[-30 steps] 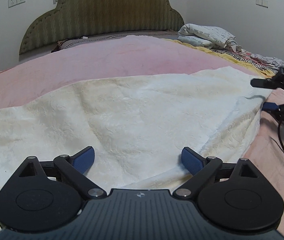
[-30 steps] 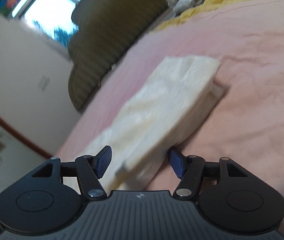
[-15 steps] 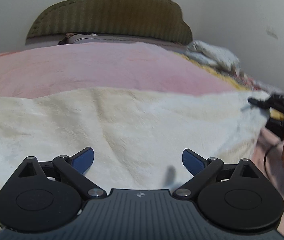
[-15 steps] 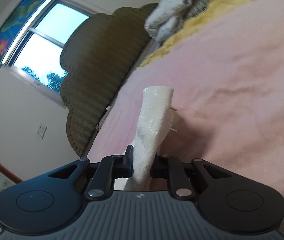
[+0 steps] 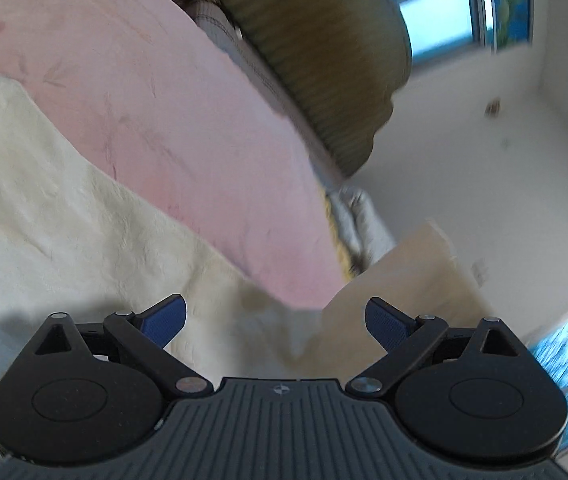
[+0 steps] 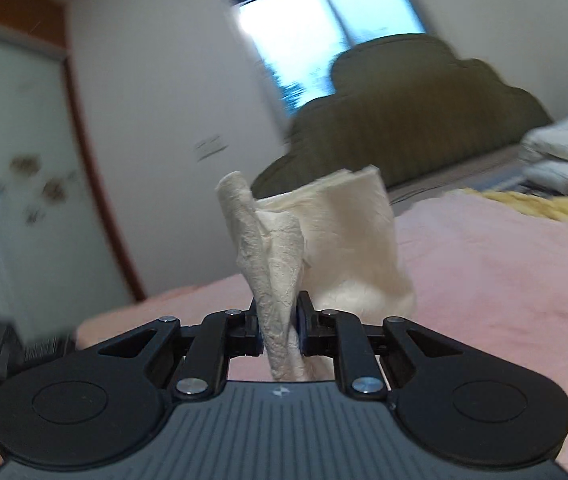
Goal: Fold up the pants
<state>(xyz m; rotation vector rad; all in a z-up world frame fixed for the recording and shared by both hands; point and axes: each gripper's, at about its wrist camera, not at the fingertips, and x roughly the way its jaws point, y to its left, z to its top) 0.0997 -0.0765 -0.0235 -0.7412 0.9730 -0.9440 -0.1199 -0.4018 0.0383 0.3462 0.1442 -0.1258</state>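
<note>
Bed w/ pink bedspread (image 5: 187,120) is the work surface, and the cream pants (image 5: 43,208) lie spread across most of the near part of it in the left wrist view, w/ one end lifted off at lower right. Fabric looks soft, thin, crinkly and light: it drapes and bunches, holds no shape, so prob needs two grip points to keep an edge straight. Hem or waistband corners seem best to grab, since the mid-panel would just sag. Right gripper (image 6: 279,322) is clamped on a bunched end of the pants, held up above the bedspread; the free flap beyond stands curled and floppy. A multi-layer pinch like that could slip if tugged hard. Left gripper (image 5: 275,320) has jaws spread wide, nothing between them, hovering over the cloth.
</note>
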